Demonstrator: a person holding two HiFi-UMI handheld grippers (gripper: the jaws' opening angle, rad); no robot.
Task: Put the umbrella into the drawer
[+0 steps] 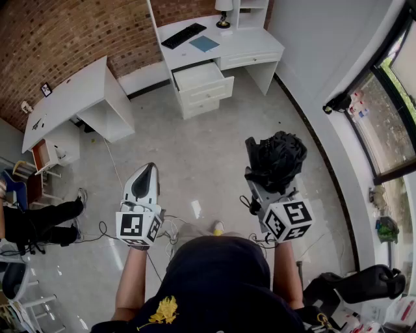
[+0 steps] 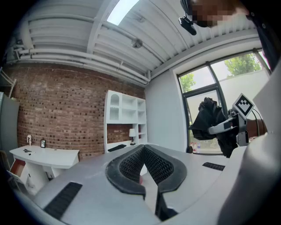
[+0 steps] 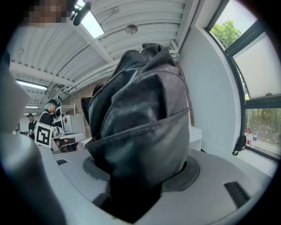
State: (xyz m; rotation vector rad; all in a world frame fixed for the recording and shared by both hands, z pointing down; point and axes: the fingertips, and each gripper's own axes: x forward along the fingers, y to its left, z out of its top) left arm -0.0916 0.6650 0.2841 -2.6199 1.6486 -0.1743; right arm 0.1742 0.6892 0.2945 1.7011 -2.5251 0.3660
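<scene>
1. The ribbed black pads (image 2: 129, 165) of the left gripper (image 2: 142, 148) were closed together, meeting at their far tips, and nothing sat between them.
2. The jaws of the right gripper (image 3: 140, 173) were clamped on the umbrella (image 3: 140, 110), a black folded one. Its crumpled fabric bulged up out of the jaws and filled most of the right gripper view.
3. From the head view, the person held both grippers out in front of the body, side by side and well apart, above the pale grey floor (image 1: 195, 149). The umbrella stuck out past the front of the right gripper.
4. The drawer (image 1: 203, 77) stood pulled open at the top of a white desk (image 1: 250, 45) far ahead of both grippers. The umbrella was well apart from it and nearer the person.
5. On that desk lay a black keyboard (image 1: 184, 35) with a blue sheet (image 1: 205, 43) just beside it. A small lamp (image 1: 223, 13) stood farther back, against the shelf unit.
6. A red brick wall (image 1: 58, 32) ran behind the desk and on to the left, where a second white table (image 1: 71, 91) stood.
7. Dark-trousered legs (image 1: 45, 221) of a seated person reached in from the left edge, and a large window (image 1: 390, 110) lined the right side of the room.
</scene>
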